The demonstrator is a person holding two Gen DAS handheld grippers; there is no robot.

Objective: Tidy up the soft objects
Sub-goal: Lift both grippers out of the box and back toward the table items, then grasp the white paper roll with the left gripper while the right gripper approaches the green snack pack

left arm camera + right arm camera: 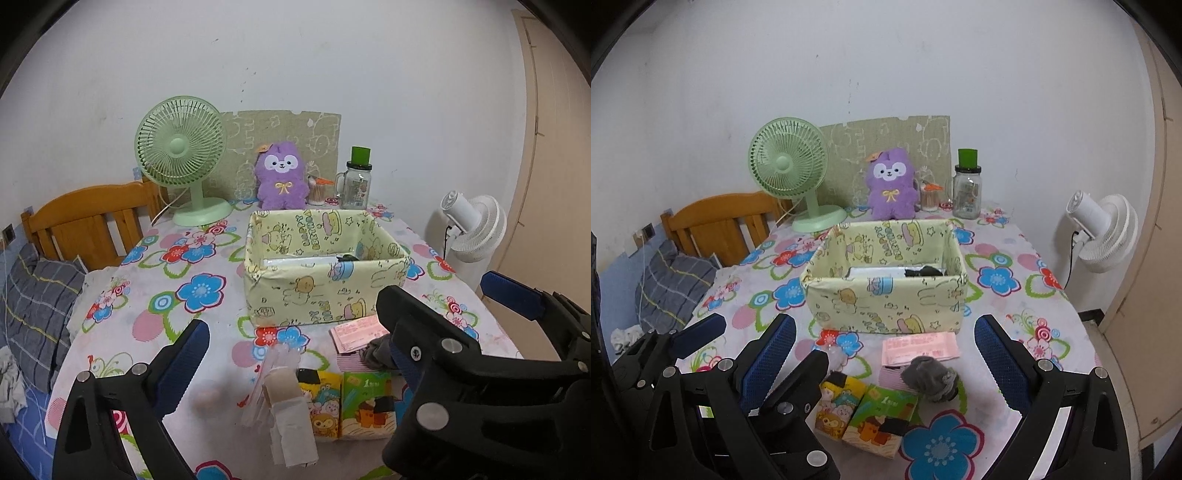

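Note:
A yellow cartoon-print fabric box (317, 291) (886, 295) stands mid-table with a white item and a dark item inside. In front of it lie a grey balled sock (929, 376) (376, 352), a pink packet (919, 347) (356, 332), two small tissue packs (868, 413) (347, 406) and a clear-wrapped white roll (286, 406). A purple plush (282, 177) (892, 184) sits at the back. My left gripper (295, 354) is open and empty above the packs. My right gripper (884, 350) is open and empty, with the sock between its fingers' line.
A green desk fan (181, 155) (790, 166), a glass jar with a green lid (356, 181) (967, 188) and a cotton-swab pot (317, 190) stand at the back. A white floor fan (1104, 229) is right of the table, a wooden bed (720, 225) left.

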